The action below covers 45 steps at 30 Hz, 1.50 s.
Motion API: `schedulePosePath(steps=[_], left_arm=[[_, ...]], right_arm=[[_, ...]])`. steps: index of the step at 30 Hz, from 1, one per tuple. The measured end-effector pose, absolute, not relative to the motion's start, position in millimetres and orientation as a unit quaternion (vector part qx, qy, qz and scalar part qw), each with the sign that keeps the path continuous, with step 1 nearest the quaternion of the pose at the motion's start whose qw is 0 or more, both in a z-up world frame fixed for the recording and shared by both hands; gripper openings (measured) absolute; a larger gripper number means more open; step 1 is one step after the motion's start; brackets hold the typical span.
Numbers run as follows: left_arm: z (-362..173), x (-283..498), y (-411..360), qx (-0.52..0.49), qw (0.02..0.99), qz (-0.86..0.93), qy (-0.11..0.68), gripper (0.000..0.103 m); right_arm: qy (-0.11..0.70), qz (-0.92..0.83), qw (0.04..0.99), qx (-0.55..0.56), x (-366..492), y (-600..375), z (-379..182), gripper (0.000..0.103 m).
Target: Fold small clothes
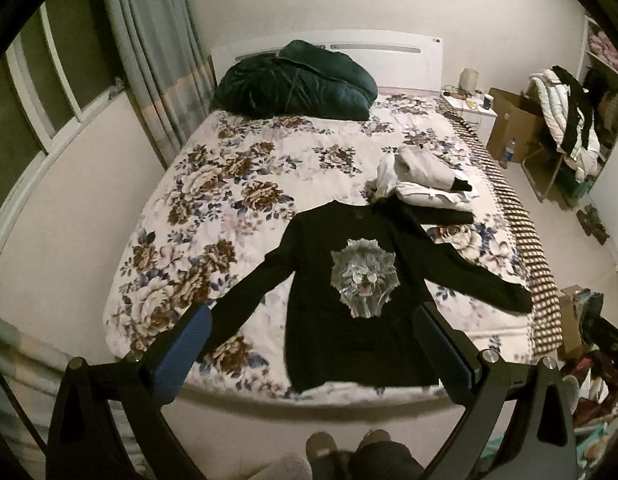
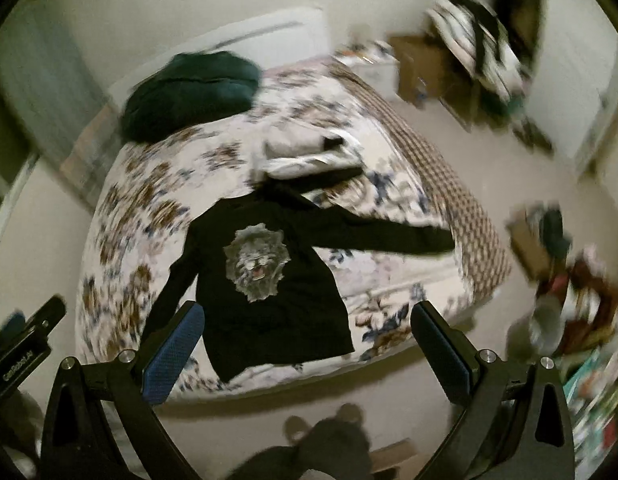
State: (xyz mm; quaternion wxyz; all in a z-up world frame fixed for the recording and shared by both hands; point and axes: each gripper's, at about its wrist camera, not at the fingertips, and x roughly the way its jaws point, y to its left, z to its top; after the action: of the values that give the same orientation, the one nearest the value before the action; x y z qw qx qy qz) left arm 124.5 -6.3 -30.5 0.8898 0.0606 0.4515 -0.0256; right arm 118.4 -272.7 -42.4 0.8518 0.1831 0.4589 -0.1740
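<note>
Near the foot edge of the bed [image 1: 269, 152], a black long-sleeved top [image 1: 349, 336] lies flat, face up, on the floral bedspread, its hem toward the foot and both sleeves spread outward. A grey animal-head print [image 1: 364, 276] marks the chest. One sleeve reaches toward the checked side edge of the bed; the other angles toward the opposite foot corner. Just beyond the collar, toward that same side edge, sits a stack of folded pale and dark garments [image 1: 425, 184]. A dark green quilt [image 1: 293, 80] is bundled at the head end against the white headboard.

Left gripper [image 1: 313, 344]: held above the foot edge, jaws spread wide, nothing between the blue pads. Right gripper [image 2: 305, 344]: likewise wide apart and empty, raised above the foot corner; this view is motion-blurred. The person's feet [image 1: 349, 446] show at the bottom, on the floor before the bed.
</note>
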Motion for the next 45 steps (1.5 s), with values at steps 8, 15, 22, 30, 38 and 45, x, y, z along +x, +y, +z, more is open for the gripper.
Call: schedulePosePath(steps=[8,15,22,30,38,45], left_arm=[[-142,197,-73,0.085,0.873,0.001,0.480,0.103],[-290,279,-156,0.117,0.835,0.032,0.536,0.103],[-429,332,-198,0.118,0.797,0.051,0.590,0.103],[-501,352,-214,0.136,0.767,0.079,0.623,0.103],[-511,353,-221,0.130,0.771,0.072,0.619,0.103],[-517,351,-217,0.111,0.768,0.069,0.627,0.103]], right_arm=[[0.467,-0.278,0.771,0.333,157,-455,-203,0.103],[0.452,-0.345,0.709,0.417,218,-627,-393,0.103],[0.416,-0.387,0.637,0.521,244,-755,-575,0.103],[0.390,-0.388,0.646,0.529,249,-783,-625,0.023],[0.341,-0.450,0.662,0.493,199,-802,-563,0.008],[0.396,-0.445,0.635,0.492,171,-813,-568,0.005]])
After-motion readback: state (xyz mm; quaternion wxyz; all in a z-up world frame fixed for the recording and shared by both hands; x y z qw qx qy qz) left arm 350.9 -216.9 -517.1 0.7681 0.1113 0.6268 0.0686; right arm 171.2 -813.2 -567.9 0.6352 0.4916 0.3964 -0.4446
